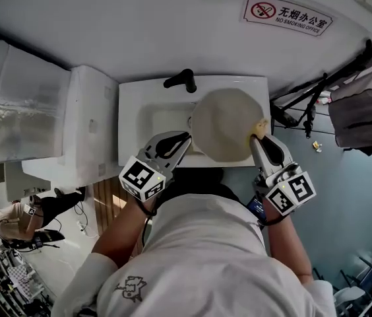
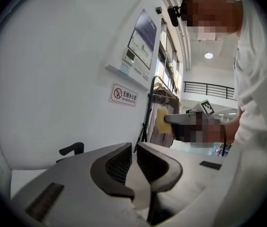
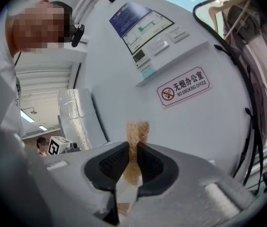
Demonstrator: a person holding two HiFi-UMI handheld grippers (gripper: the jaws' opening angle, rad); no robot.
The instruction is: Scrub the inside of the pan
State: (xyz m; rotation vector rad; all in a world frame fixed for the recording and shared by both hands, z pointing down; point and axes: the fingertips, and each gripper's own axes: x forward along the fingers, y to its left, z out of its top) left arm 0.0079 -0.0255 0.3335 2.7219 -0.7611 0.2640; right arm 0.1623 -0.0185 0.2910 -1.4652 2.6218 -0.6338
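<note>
Jaws: my right gripper (image 1: 260, 139) pinching the sponge (image 1: 260, 127) by the pan's (image 1: 225, 124) right rim over the sink (image 1: 153, 121), left gripper (image 1: 183, 140) barely parted, empty, by its left rim; pan's inside lies just left of sponge.

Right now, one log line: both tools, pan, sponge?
left tool: slightly open, nothing between jaws, at left rim of pan | right tool: shut on sponge, at pan's right rim | pan: over sink
</note>
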